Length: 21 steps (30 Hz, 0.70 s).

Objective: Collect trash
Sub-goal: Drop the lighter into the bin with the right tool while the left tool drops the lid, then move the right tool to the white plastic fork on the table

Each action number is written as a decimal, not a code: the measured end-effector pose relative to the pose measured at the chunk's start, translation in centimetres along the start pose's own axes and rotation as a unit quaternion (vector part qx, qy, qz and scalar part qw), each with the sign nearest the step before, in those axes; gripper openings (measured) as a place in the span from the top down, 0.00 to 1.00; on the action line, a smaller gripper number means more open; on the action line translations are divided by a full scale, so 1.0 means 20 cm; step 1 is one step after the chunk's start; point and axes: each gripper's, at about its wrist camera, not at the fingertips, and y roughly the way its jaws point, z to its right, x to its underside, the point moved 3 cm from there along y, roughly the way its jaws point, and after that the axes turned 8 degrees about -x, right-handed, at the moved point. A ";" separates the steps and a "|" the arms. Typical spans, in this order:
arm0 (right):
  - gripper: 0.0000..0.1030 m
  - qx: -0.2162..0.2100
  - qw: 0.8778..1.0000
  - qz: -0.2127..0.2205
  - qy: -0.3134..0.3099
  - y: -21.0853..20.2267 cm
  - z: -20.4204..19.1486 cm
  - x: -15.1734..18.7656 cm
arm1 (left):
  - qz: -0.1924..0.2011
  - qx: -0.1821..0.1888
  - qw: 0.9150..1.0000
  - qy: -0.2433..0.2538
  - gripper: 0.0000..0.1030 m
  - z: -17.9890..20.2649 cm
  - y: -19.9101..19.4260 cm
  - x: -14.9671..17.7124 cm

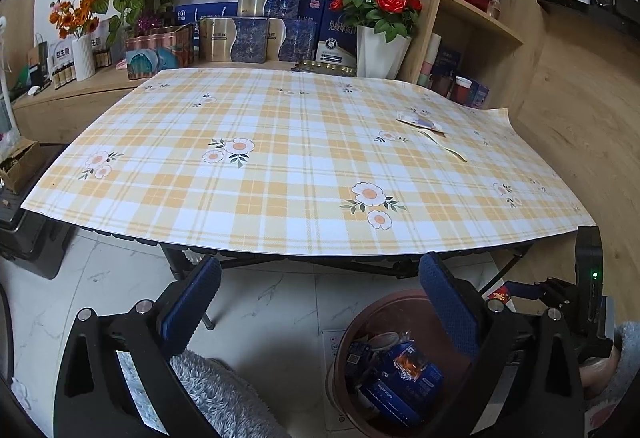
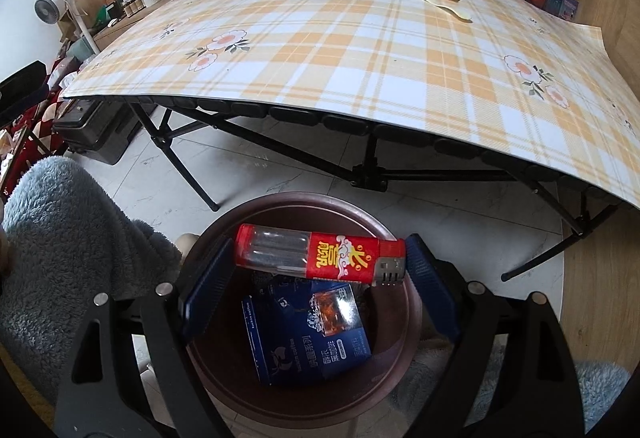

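Note:
My right gripper (image 2: 320, 258) hangs over a brown round bin (image 2: 304, 199) on the floor, shut on a red lighter (image 2: 344, 256) that spans lengthwise from one blue pad to the other. A blue coffee box (image 2: 312, 334) lies inside the bin. My left gripper (image 1: 320, 302) is open with nothing between its fingers, in front of the table's near edge; the bin (image 1: 352, 322) is below it to the right. On the checked tablecloth (image 1: 280, 166), at the far right, lie a flat wrapper (image 1: 420, 122) and a pale strip (image 1: 444, 148).
The folding table's black legs (image 2: 368, 174) stand just behind the bin. Boxes, flower vases (image 1: 380, 50) and a wooden shelf (image 1: 480, 10) line the far side. A black case (image 2: 96, 134) and a fan (image 2: 52, 8) are at the left. A fluffy sleeve (image 2: 68, 238) is near the right gripper.

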 end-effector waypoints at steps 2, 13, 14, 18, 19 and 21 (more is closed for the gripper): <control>0.17 -0.002 1.000 -0.001 0.000 0.00 0.00 0.00 | -0.001 -0.001 1.000 0.002 0.06 0.00 0.00 0.00; 0.06 -0.003 0.999 0.020 0.026 -0.04 0.05 -0.02 | -0.006 -0.004 1.000 0.011 0.06 0.02 0.01 0.01; 0.06 -0.003 0.999 0.022 0.028 -0.05 0.05 -0.02 | -0.006 -0.004 1.000 0.011 0.06 0.02 0.01 0.01; 0.06 -0.001 0.999 0.031 0.026 -0.06 0.05 -0.03 | -0.007 -0.005 1.000 0.012 0.06 0.02 0.02 0.01; 0.06 0.000 0.999 0.032 0.025 -0.07 0.04 -0.03 | -0.007 -0.005 1.000 0.011 0.06 0.02 0.01 0.01; 0.06 0.001 0.999 0.034 0.024 -0.07 0.04 -0.03 | -0.007 -0.005 1.000 0.011 0.06 0.02 0.02 0.01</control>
